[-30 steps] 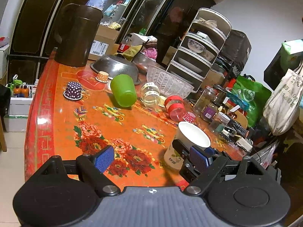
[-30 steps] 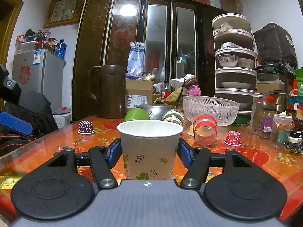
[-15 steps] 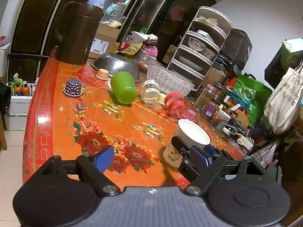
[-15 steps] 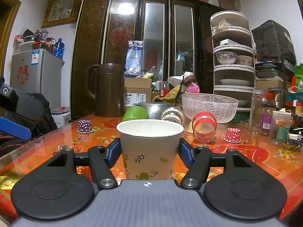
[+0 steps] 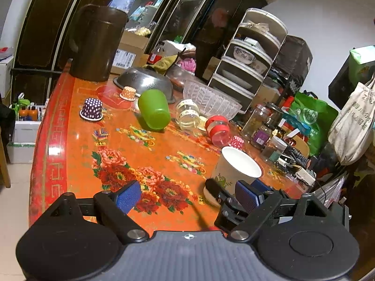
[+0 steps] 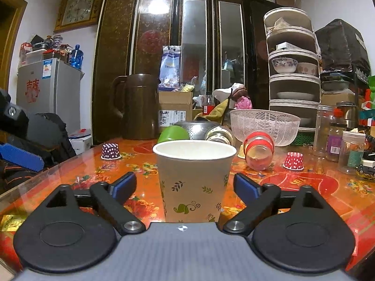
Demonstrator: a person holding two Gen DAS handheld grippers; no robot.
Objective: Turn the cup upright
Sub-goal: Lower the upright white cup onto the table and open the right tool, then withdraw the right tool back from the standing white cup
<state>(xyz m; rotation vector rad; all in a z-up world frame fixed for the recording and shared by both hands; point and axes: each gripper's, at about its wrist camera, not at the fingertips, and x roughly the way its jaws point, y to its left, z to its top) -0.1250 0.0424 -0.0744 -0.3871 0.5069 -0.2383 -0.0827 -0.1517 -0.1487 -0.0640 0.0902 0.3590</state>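
Now upright on the surface (image 6: 304,182): paper cup (image 6: 193,180), between the spread fingers of the right hand-held gripper (image 6: 185,186), seemingly untouched. Left hand-held gripper (image 5: 185,195) agape, empty. Risk: clipping the light cup while withdrawing, toppling it.

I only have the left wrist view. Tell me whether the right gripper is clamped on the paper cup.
Observer: No. In the right wrist view the right gripper is open, with a gap on each side of the paper cup.
Operator: Report where my left gripper sits from there.
Observer: One blue pad of the left gripper shows at the far left edge, well apart from the cup.
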